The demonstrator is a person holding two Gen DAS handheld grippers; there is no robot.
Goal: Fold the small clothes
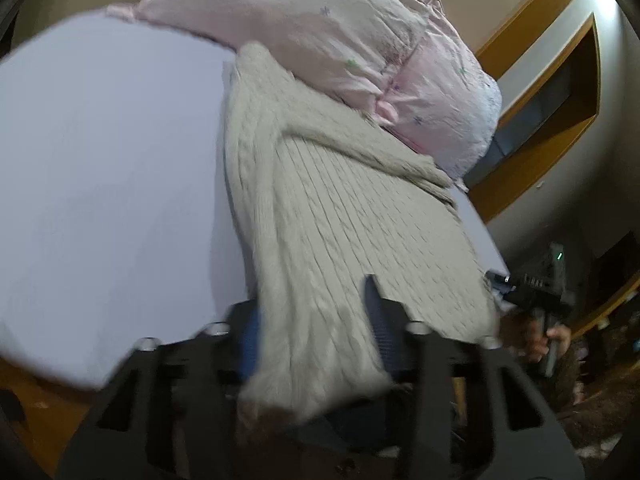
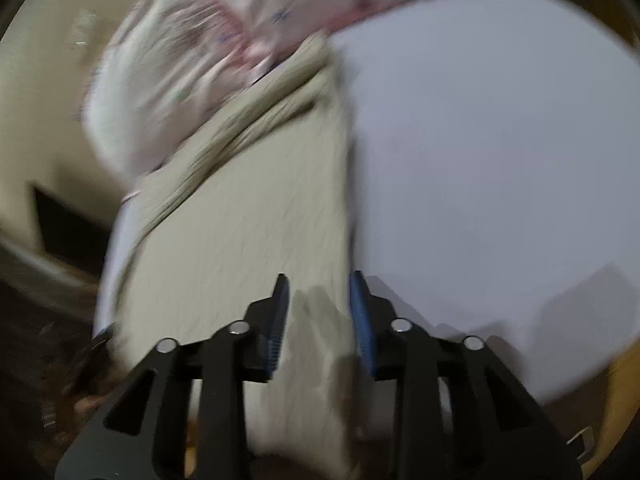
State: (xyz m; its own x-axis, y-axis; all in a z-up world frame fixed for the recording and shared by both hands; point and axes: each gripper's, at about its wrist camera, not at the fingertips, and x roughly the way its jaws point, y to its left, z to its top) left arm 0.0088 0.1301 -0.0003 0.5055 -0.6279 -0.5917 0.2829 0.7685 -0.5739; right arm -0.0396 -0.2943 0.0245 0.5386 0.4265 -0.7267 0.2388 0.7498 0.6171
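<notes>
A beige cable-knit sweater (image 1: 332, 216) lies on a white table (image 1: 104, 184), its far end under a pile of pink floral clothes (image 1: 360, 40). My left gripper (image 1: 316, 312) has its blue-padded fingers on both sides of the sweater's near edge and is shut on it. In the right wrist view the same sweater (image 2: 240, 232) runs between my right gripper's (image 2: 320, 300) blue fingers, which grip its near edge at the side next to the bare table (image 2: 500, 160). The right gripper also shows in the left wrist view (image 1: 536, 292) at the sweater's far corner. Both views are motion-blurred.
The pink clothes pile (image 2: 192, 52) fills the table's far end. A wooden-framed wall opening (image 1: 560, 92) is at the right. A wooden floor (image 1: 40, 412) shows below the table's edge. Dark clutter (image 1: 600, 360) lies at the lower right.
</notes>
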